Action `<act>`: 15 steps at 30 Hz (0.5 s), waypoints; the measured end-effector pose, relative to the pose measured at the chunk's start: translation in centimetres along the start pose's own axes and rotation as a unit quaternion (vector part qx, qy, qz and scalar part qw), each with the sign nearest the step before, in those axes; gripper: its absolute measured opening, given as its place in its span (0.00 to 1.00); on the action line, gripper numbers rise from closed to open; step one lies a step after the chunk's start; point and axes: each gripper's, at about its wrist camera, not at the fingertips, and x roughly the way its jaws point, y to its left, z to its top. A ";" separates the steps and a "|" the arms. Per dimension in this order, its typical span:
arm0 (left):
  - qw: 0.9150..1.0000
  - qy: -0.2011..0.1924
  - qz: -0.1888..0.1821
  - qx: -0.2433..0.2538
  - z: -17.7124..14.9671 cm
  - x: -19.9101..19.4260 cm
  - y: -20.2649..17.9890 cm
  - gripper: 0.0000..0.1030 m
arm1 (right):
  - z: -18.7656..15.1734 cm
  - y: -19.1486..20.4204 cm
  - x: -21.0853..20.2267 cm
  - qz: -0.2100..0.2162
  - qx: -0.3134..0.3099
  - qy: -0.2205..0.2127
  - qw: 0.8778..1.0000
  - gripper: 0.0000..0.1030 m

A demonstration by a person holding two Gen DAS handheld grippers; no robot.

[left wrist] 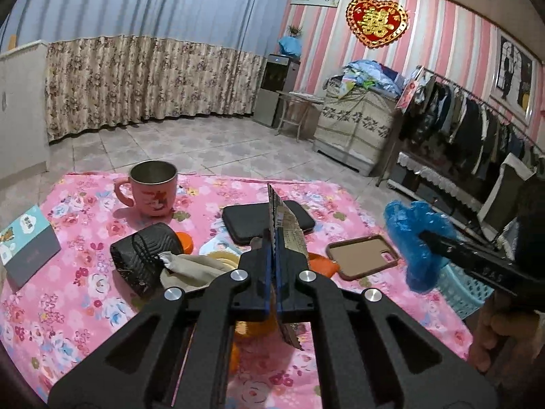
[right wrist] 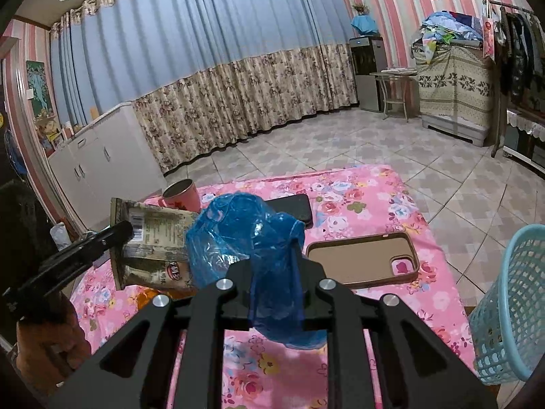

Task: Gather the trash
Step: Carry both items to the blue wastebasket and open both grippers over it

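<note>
Blue plastic bag [right wrist: 245,238] pinched, right hand-held gripper [right wrist: 272,272] | left hand-held gripper [left wrist: 274,238] clamps wrapper [left wrist: 289,228]

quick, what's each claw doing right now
left claw: closed on a flat snack wrapper
right claw: closed on a crumpled blue plastic bag

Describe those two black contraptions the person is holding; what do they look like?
Both are alike. The left gripper and right gripper are matte black, with flat angular linkage arms pierced by triangular cut-outs and joined by round silver pivot pins. The left one's fingers carry blue pads on their inner faces. No cables show, and no sleeve can be made out.
</note>
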 end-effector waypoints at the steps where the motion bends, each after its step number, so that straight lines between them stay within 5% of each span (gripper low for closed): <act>1: 1.000 0.000 0.002 0.003 0.0 0.0 -0.1 0.00 | 0.0 0.1 -0.2 -0.002 -0.001 -0.002 1.000 0.17; 9: 1.000 -0.008 -0.024 0.001 0.4 -0.3 -1.3 0.00 | 1.1 -2.4 -2.7 -0.031 0.020 -0.031 0.999 0.17; 15: 0.997 -0.019 -0.065 0.024 1.7 0.4 -7.4 0.00 | 2.0 -10.0 -8.9 -0.145 0.060 -0.087 0.984 0.17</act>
